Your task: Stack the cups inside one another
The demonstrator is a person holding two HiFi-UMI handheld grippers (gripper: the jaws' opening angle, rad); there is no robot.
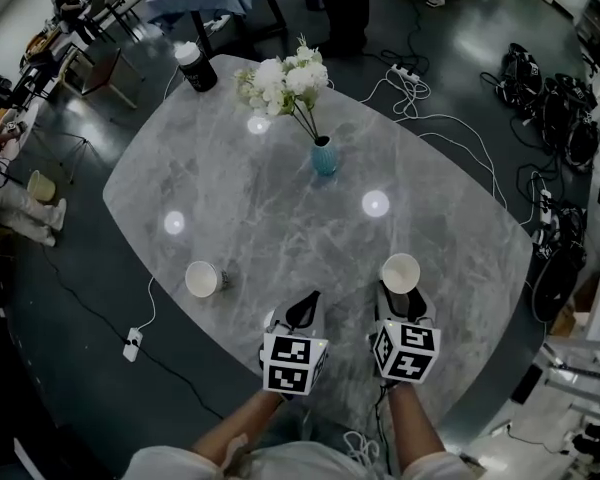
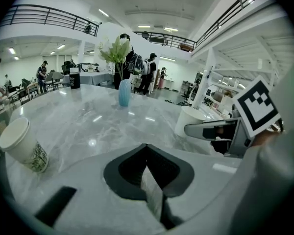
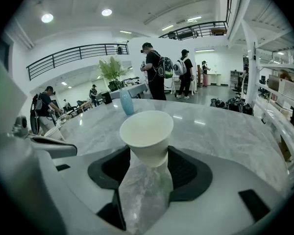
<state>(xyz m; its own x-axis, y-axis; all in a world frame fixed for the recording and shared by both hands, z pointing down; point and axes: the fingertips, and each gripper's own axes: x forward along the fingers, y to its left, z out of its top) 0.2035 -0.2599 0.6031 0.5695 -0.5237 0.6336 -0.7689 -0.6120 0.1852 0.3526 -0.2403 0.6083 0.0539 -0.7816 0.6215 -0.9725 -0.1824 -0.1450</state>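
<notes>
Two white paper cups are on the grey marble table. One cup sits between the jaws of my right gripper, near the table's front edge. In the right gripper view this cup stands upright and empty, with both jaws of the right gripper against its lower sides. The other cup stands alone at the front left; in the left gripper view this cup shows a green print. My left gripper is shut and empty beside the right one, pointing at bare table.
A blue vase with white flowers stands mid-table, and a dark tumbler with a white lid is at the far left edge. Cables and a power strip lie on the floor around the table. People stand in the background.
</notes>
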